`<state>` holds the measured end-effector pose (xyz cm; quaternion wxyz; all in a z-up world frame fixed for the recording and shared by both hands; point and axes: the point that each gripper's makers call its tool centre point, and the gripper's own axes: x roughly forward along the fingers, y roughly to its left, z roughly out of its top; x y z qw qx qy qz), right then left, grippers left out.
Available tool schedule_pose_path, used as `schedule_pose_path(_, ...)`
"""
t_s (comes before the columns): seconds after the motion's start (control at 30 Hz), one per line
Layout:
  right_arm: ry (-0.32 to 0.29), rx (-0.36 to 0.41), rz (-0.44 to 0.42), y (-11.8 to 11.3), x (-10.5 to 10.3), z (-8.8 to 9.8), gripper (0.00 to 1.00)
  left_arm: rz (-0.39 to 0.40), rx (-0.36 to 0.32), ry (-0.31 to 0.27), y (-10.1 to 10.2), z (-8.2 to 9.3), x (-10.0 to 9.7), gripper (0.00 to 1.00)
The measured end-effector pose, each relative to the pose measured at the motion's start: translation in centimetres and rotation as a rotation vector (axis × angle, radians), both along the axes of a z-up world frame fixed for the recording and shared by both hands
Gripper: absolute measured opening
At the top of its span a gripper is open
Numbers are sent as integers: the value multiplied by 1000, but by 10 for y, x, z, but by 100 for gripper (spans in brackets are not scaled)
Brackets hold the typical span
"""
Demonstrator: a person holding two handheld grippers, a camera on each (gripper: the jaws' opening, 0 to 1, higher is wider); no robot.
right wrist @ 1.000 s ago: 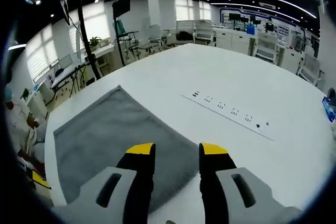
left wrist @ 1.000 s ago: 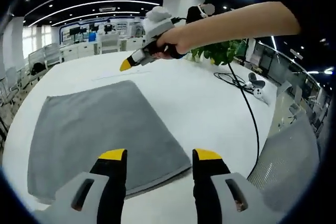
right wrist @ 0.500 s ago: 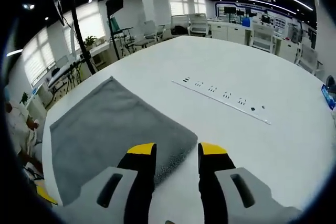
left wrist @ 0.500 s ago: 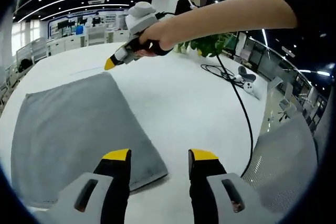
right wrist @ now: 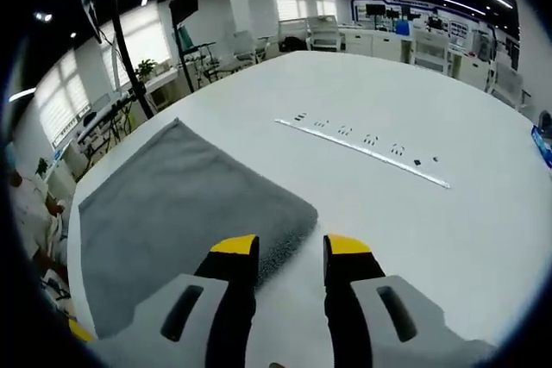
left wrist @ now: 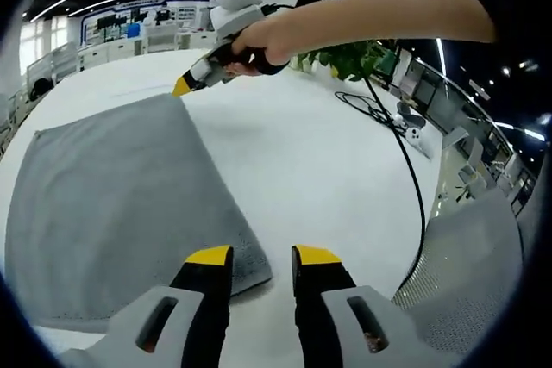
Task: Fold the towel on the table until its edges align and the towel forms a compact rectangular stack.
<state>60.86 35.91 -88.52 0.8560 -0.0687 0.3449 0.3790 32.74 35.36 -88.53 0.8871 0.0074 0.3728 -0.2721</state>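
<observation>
A grey towel (left wrist: 112,187) lies flat on the white table (left wrist: 328,170). My left gripper (left wrist: 262,256) is low over the towel's near corner, which lies between its yellow-tipped jaws. The jaws stand open with a narrow gap. Held by a hand, my right gripper (left wrist: 184,85) reaches in from the top of the left gripper view, its tip at the towel's far corner. In the right gripper view the towel (right wrist: 172,213) spreads to the left. There my right gripper (right wrist: 290,247) is open just above the towel's corner, with nothing held.
A black cable (left wrist: 405,161) runs across the table's right side past a green plant (left wrist: 354,62). A grey mesh chair (left wrist: 470,256) stands off the table's edge. A strip of sockets (right wrist: 362,148) is set into the tabletop. A person (right wrist: 26,204) sits beyond the towel.
My left gripper's jaws have drawn closer together, and that view has moved in on the towel's near corner. My right gripper has come down nearer the far corner.
</observation>
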Motion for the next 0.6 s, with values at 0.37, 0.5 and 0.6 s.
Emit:
schedule_pose_path(0.37, 20, 0, -17, -1, 16, -19, 24, -20, 34, 37, -6, -16, -3, 23)
schedule_pose_path(0.5, 17, 16, -28, 4, 20, -19, 23, -14, 35, 46, -5, -18, 0, 23)
schedule_pose_path(0.6, 19, 35, -29, 8, 20, -18, 21, -28, 52, 50, -6, -21, -1, 23)
